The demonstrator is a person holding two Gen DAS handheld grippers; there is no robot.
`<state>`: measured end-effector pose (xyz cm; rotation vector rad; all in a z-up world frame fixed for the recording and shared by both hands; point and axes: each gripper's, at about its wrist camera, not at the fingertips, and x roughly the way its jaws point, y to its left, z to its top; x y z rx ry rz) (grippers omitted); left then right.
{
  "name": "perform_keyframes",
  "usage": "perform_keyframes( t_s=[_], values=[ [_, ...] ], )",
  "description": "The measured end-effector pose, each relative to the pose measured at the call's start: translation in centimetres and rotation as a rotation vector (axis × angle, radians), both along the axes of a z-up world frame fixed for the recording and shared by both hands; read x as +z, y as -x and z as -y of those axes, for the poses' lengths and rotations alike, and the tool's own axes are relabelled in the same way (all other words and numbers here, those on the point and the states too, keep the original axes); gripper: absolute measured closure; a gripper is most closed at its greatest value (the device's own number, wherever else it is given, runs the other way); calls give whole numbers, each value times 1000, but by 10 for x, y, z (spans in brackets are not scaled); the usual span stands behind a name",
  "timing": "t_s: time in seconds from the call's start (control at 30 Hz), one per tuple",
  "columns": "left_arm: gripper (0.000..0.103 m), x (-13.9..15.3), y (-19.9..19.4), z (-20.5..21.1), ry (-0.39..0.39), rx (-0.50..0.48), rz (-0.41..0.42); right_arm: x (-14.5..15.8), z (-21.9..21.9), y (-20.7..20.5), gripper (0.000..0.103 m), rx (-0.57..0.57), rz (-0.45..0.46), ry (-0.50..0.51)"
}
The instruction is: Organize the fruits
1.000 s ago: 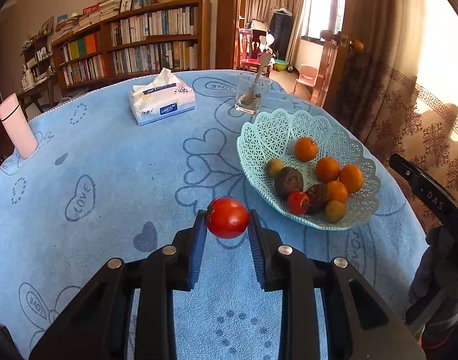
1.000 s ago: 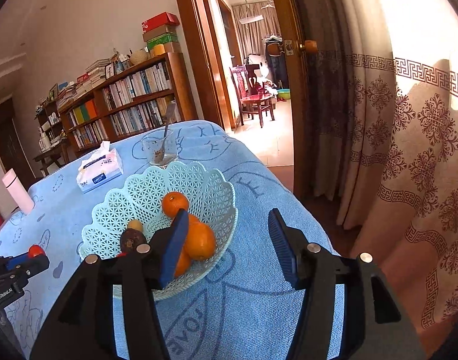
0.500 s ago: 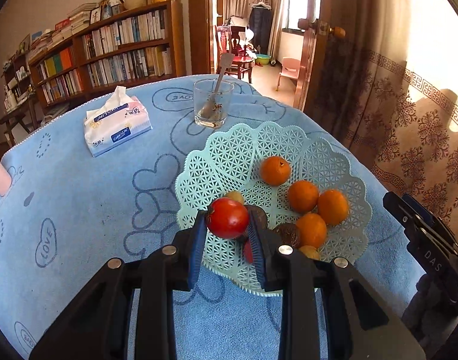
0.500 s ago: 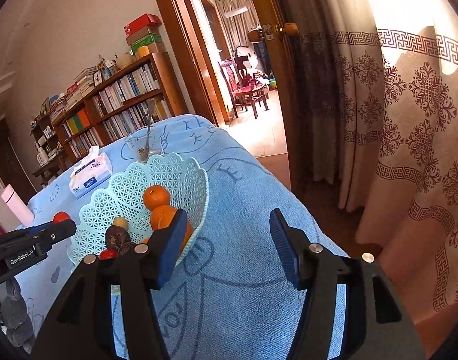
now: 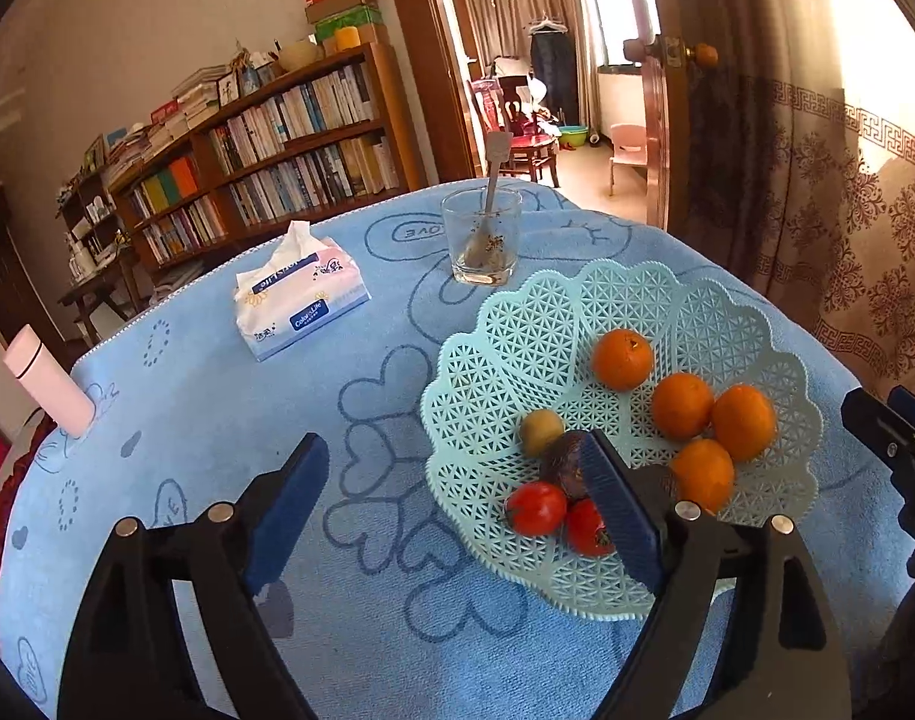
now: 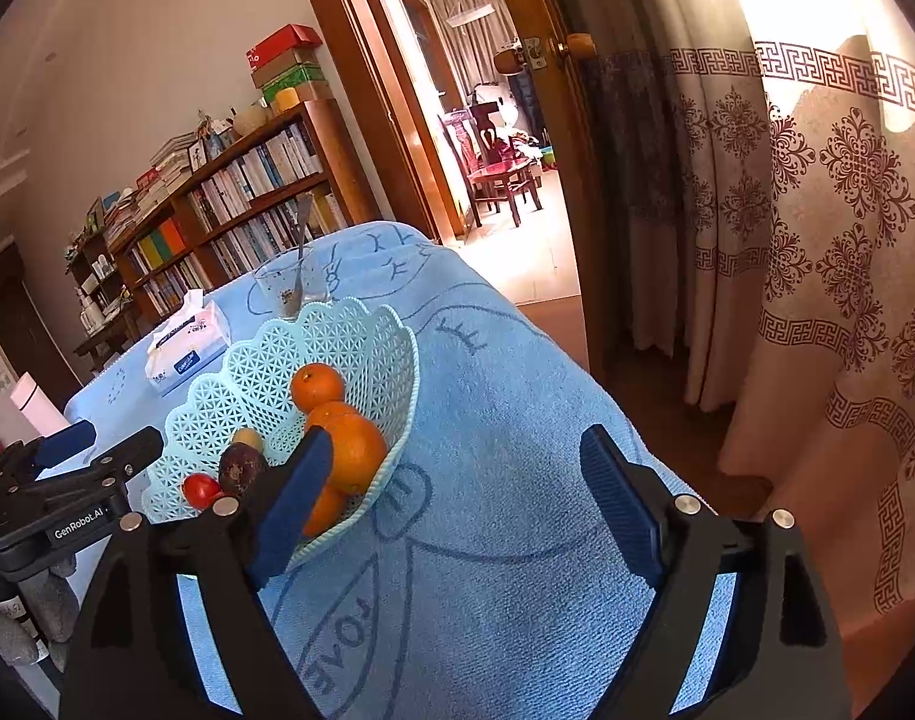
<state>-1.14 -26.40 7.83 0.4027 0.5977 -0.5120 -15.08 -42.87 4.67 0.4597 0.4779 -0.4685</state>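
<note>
Over the blue cloth, we had both grippers standing wide and empty.

Nearest us, our left gripper (image 5: 457, 498) had just been opening, nothing between its pads; the tomato (image 5: 536, 507) lay in the mint basket (image 5: 577, 324) beside a second tomato (image 5: 586, 525), near the rim. Our right gripper (image 6: 457, 480) had just been opening too, over bare tablecloth (image 6: 505, 420). Farther in the basket sat four oranges (image 5: 622, 358); beyond stood a glass (image 5: 481, 237) and a tissue pack (image 5: 298, 300).

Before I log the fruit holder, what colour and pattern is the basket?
The basket is pale mint green, with an openwork lattice and scalloped rim; clearest in the left wrist view.
</note>
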Motion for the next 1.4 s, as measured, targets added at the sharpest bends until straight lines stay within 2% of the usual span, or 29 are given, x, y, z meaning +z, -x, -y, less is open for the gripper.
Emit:
perform_keyframes(
  t_s=[0.37, 0.57, 0.7, 1.07, 1.4],
  values=[
    [13, 2, 14, -7, -60, 31, 88, 4, -11, 1, 4, 36, -34, 6],
    [12, 6, 22, -13, -52, 38, 103, 10, -29, -1, 3, 65, -65, 91],
    [6, 9, 27, -17, -50, 55, 113, 15, -45, -1, 3, 111, -75, 141],
    [5, 13, 41, -31, -43, 74, 134, 21, -74, -1, 3, 202, -92, 205],
    [5, 12, 53, -35, -55, 73, 145, 24, -87, 2, 3, 221, -97, 234]
  ],
)
